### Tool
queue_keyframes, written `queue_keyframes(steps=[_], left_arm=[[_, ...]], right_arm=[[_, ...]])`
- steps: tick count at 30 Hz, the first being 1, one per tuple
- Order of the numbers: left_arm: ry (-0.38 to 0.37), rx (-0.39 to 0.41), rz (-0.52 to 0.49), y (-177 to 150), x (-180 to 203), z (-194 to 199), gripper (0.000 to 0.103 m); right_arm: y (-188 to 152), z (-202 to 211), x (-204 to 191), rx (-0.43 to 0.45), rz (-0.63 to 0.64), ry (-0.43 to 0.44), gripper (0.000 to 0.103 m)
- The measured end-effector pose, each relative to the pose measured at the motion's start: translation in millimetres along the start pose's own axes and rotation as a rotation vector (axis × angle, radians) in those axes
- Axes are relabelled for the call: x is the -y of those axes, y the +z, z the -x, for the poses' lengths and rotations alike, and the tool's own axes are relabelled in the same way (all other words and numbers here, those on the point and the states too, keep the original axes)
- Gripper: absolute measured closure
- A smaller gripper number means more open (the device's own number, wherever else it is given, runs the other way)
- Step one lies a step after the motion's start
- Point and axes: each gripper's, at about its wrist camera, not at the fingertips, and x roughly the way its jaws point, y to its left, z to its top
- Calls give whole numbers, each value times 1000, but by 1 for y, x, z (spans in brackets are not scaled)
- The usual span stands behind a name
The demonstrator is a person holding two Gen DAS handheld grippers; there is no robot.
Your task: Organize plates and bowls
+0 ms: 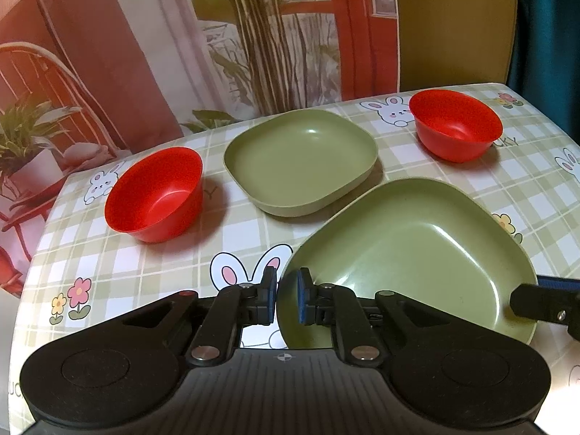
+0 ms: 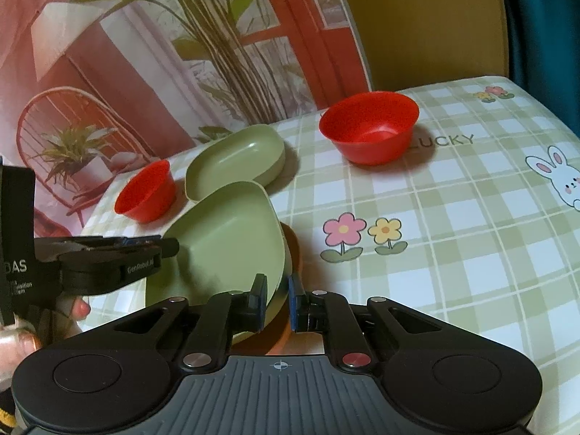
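A near green plate (image 1: 409, 253) is held by both grippers, tilted above the table. My left gripper (image 1: 286, 299) is shut on its left rim. My right gripper (image 2: 277, 299) is shut on its right rim, and shows at the right edge of the left wrist view (image 1: 543, 301). The same plate shows in the right wrist view (image 2: 232, 239), with something orange-brown (image 2: 291, 250) under it. A second green plate (image 1: 301, 159) lies flat behind it. One red bowl (image 1: 156, 195) stands at the left, another red bowl (image 1: 455, 128) at the back right.
The table has a green checked cloth with rabbits and flowers (image 2: 453, 217). A printed backdrop with a plant and red chair (image 1: 145, 54) hangs behind the far edge. A dark teal curtain (image 2: 543, 18) is at the right.
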Motion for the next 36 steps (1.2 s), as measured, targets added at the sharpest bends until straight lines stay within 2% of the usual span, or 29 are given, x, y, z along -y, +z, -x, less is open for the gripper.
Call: queue_keyframes(steps=[10, 15, 18, 20, 24, 27, 36], left_arm=[[-17, 2, 12, -3, -2, 1, 90], [-24, 13, 45, -4, -9, 8, 90], [-30, 15, 79, -6, -15, 12, 90], [-40, 9, 105, -10, -20, 15, 90], [-48, -11, 112, -15, -24, 15, 90], [-57, -24, 123, -17, -26, 13, 90], [-71, -36, 135, -20, -24, 11, 90]], right_arm=[[-4, -1, 1, -22, 7, -5, 90], [-1, -2, 3, -30, 9, -12, 77], [4, 1, 5, -5, 10, -22, 76], [7, 3, 5, 14, 19, -24, 79], [9, 0, 6, 25, 28, -24, 93], [9, 0, 5, 26, 30, -10, 98], [4, -2, 2, -3, 23, -13, 98]])
